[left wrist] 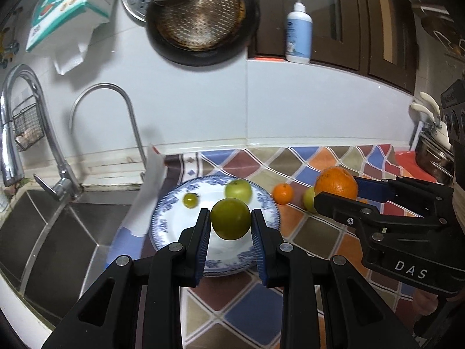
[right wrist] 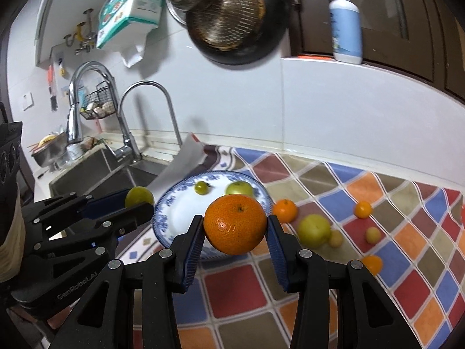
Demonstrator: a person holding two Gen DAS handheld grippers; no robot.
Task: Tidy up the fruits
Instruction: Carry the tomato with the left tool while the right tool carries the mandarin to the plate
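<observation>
My left gripper [left wrist: 231,221] is shut on a green fruit [left wrist: 230,218] and holds it above the blue-and-white plate [left wrist: 165,221]. The plate holds a green apple [left wrist: 238,190] and a small green fruit [left wrist: 190,200]. My right gripper [right wrist: 234,228] is shut on a large orange [right wrist: 234,228], held above the plate's right edge [right wrist: 162,215]. It shows in the left wrist view [left wrist: 336,186] to the right of the plate. On the checked cloth [right wrist: 377,203] lie a small orange [right wrist: 284,210], a yellow-green fruit [right wrist: 314,230] and several small orange and yellow fruits.
A steel sink [left wrist: 58,226] with two taps [left wrist: 128,110] lies left of the plate. A white sheet [left wrist: 148,195] leans at the sink's edge. A dark pan [left wrist: 200,20], a tissue pack [left wrist: 69,5] and a lotion bottle [left wrist: 298,32] are on the wall side.
</observation>
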